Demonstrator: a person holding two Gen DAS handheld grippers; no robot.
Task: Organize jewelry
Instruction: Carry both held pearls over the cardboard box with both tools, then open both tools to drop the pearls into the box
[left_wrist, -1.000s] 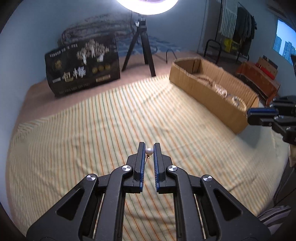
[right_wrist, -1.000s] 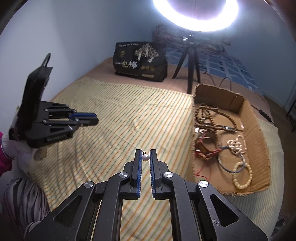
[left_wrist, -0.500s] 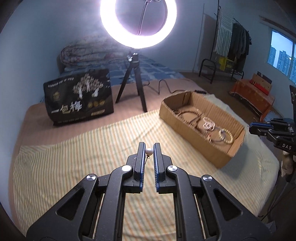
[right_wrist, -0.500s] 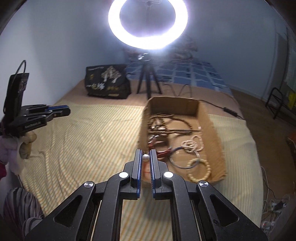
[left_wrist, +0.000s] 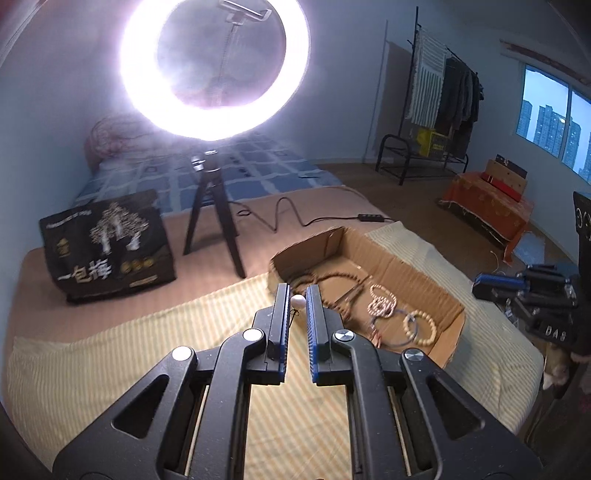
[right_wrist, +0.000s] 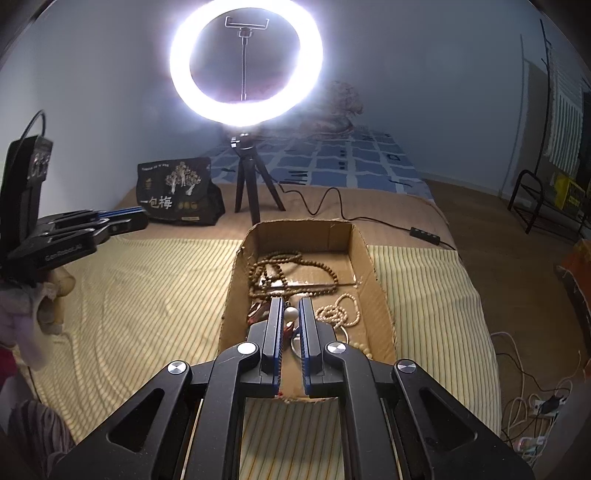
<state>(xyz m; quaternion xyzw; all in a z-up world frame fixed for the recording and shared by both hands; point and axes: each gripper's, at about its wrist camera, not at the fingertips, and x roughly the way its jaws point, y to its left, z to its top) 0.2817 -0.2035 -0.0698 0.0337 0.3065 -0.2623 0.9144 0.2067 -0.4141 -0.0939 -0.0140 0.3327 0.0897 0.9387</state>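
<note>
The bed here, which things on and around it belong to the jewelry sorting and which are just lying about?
Job:
- cardboard box
- bead necklace
- bracelets
- pearl earring in the left gripper
- pearl earring in the right gripper

Lying about:
- ring light on its tripod
- black bag
- power cable
- clothes rack

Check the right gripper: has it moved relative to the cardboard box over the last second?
Yes. The right gripper, shut on a pearl earring, has swung from over the striped cloth left of the box to above the box's near end.
</note>
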